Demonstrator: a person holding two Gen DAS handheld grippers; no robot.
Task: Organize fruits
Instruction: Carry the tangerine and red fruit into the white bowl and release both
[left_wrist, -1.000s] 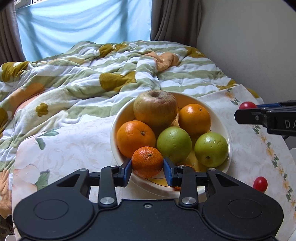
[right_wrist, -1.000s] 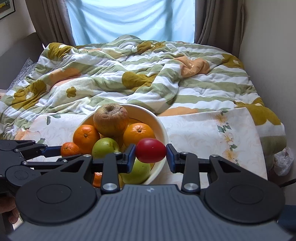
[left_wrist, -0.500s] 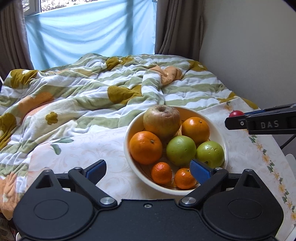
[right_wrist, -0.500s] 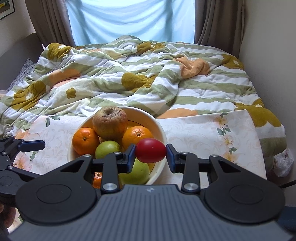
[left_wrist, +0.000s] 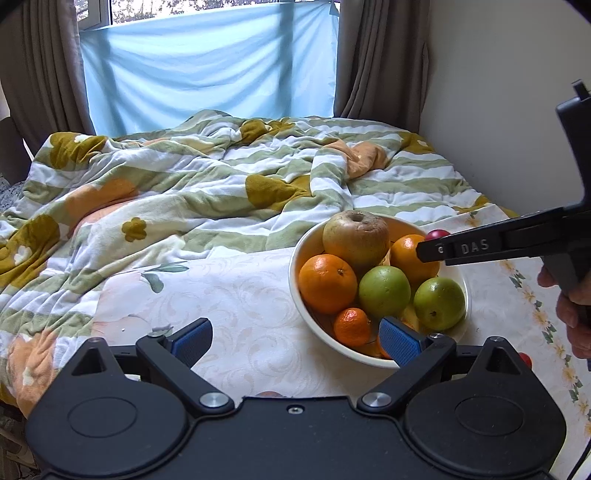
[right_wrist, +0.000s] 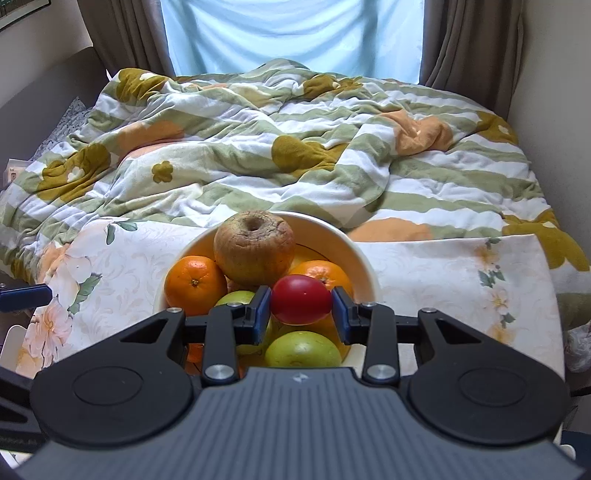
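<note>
Two tools in view: left tool (left_wrist: 295, 338) spread wide w/ nothing between its blue pads, low over the floral tabletop (left_wrist: 240, 295) just left of the bowl (left_wrist: 308, 240); bowl holds a brown apple (left_wrist: 355, 236), oranges, green fruits, a small mandarin (left_wrist: 351, 326). Right tool (right_wrist: 301, 310) clamps a red tomato (right_wrist: 301, 304) above the bowl's fruit.

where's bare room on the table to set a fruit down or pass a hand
Free: the tablecloth left of the bowl, bordered by the blanket behind and the open left gripper in front; also the cloth right of the bowl in the right wrist view. Crowded: the bowl itself, piled with fruit, where the right gripper holds the red fruit.
</note>
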